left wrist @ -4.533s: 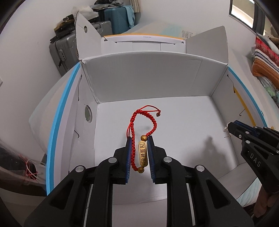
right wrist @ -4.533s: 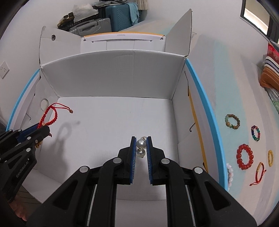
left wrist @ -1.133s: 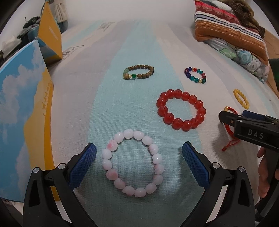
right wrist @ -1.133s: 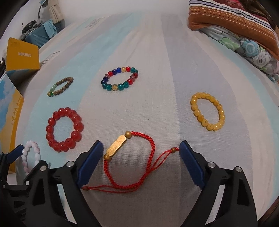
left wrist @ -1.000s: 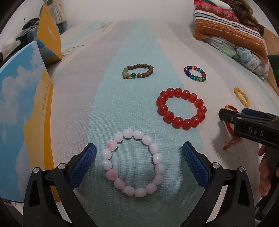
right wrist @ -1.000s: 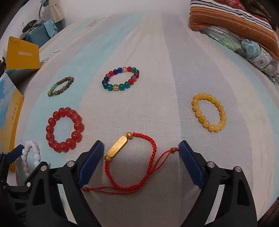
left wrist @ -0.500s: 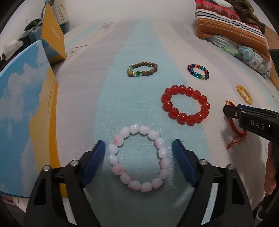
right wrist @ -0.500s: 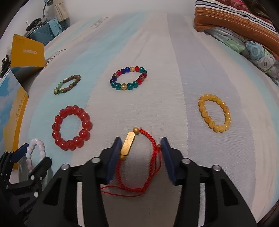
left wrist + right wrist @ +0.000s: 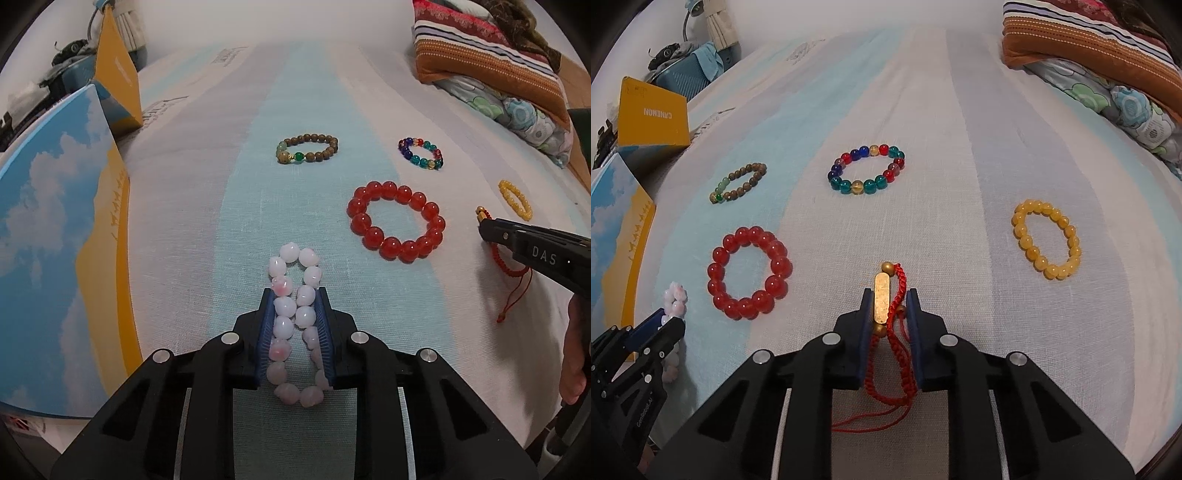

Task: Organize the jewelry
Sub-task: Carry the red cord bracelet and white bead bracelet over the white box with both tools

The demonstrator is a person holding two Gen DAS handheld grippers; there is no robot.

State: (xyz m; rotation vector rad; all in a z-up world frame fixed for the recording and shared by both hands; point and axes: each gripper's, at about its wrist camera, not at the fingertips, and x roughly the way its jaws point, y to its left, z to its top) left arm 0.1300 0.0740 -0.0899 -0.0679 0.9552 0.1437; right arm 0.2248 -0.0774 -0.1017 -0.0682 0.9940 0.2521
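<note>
The left tongs [image 9: 295, 332] are closing on the pink bead bracelet [image 9: 295, 317]. The blue pads already touch the beads on both sides and have squashed the ring into a long, thin loop. Part of the loop sticks out past the tips, and part bulges out behind the pads. It lies on the bed [image 9: 240, 184].

The right tongs [image 9: 889, 325] are closing too, on the red cord bracelet [image 9: 892, 354] with the gold bar [image 9: 881, 300]. The bar sits against the left pad and the braided cord is bunched against the right pad. Thin red strings trail out below the pads, toward the camera.

Both tongs are narrow now, each pinching its own bracelet.

What could go wrong? The pink beads are round and smooth. I think they could roll and pop out when the left tongs lift, because only some beads are pinched. The stretchy loop might also spring back.

The red cord is soft. The gold bar could slip out sideways, or the loose strings could drag on the sheet and catch.

Just to the left of the right tongs lies the big red bead bracelet [image 9: 750, 273]. A swing that way might bump it. The yellow bead bracelet [image 9: 1047, 240], the many-colored bracelet [image 9: 866, 170] and the brown bead bracelet [image 9: 738, 182] lie farther ahead, well apart.
</note>
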